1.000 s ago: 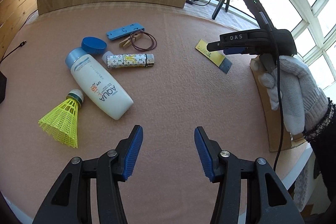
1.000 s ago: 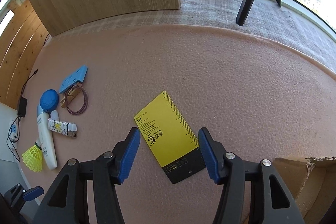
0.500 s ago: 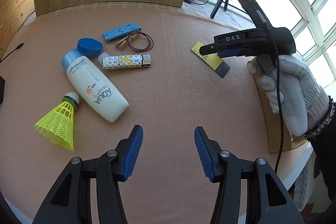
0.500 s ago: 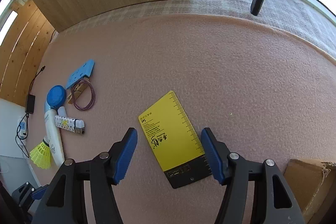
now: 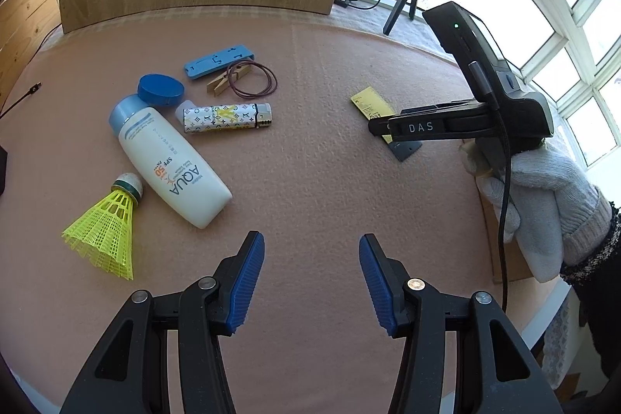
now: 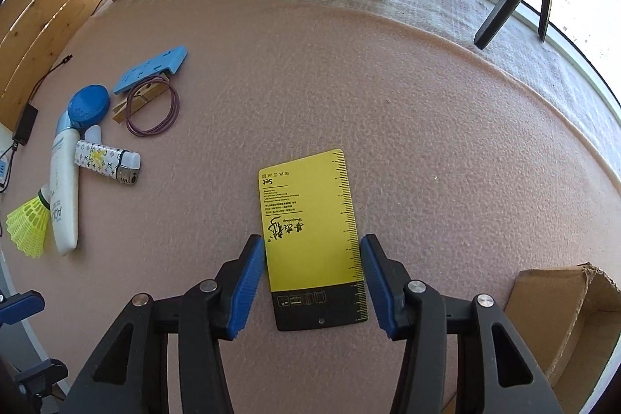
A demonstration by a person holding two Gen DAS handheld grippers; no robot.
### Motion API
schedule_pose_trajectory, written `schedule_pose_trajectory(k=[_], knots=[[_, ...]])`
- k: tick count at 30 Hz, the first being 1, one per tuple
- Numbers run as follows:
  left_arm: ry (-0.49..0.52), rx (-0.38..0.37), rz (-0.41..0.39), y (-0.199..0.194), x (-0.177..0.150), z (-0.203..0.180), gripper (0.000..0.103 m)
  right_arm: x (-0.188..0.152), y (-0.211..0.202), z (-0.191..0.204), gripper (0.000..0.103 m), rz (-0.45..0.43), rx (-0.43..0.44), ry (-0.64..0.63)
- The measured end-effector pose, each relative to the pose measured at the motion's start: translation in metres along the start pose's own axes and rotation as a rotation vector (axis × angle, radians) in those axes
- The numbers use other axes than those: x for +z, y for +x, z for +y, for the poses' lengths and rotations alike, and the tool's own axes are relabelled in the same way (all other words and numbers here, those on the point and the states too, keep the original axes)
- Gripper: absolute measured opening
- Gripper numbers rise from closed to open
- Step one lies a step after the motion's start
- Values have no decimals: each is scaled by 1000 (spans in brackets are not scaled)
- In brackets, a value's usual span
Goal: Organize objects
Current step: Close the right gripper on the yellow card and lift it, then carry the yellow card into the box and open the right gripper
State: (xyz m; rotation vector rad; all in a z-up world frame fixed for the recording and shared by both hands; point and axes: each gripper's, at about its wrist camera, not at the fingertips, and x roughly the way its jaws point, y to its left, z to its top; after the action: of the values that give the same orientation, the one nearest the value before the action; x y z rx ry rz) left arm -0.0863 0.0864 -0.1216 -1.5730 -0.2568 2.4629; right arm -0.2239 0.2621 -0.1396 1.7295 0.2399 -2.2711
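left of the mat: shuttlecock (image 5: 103, 224), sunscreen bottle (image 5: 167, 158), lighter (image 5: 227, 118), clothespin (image 5: 227, 80) and hair tie (image 5: 252, 82) lay clustered, untouched. your left gripper (image 5: 311, 282) hovered over bare mat, jaws half open, holding nothing. further right, the yellow card (image 6: 312, 231) lay flat between the pads of your right gripper (image 6: 312, 288), whose jaws had just been closing; the left pad sat about at the card's edge, the right just beside it, no clamp visible yet. judgement: a flat card needed squared pads, pressed low onto the mat, closing slowly so it bowed rather than slipped. cardboard box (image 6: 562, 313) waited just right.
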Motion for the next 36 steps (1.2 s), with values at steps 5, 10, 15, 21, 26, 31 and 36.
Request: schedule_pose_trajectory(k=[5,10,15,21,26,31,36], knots=[[13,-4,-1,0,0,-4,55,-12,-7,-2,47,-10,11,29],[28,-8,-1,1,0,-11,55,-29,-27,-9,46,-46,25,76],[52,-18,-2,0,1,-22,55,-51,-55,-20,46,-94,36,113],[94,-34,-5,0,2,-42,55,-68,-92,-42,47,-168,33,176],[124,-48,-2,3,1,-59,55,-93,-119,-66,47,-207,11,238],[157,-62,9,8,0,-76,55,-121,-136,-93,47,-226,-37,299],[184,-70,19,12,-3,-91,55,-146,-137,-124,47,-216,-74,372]])
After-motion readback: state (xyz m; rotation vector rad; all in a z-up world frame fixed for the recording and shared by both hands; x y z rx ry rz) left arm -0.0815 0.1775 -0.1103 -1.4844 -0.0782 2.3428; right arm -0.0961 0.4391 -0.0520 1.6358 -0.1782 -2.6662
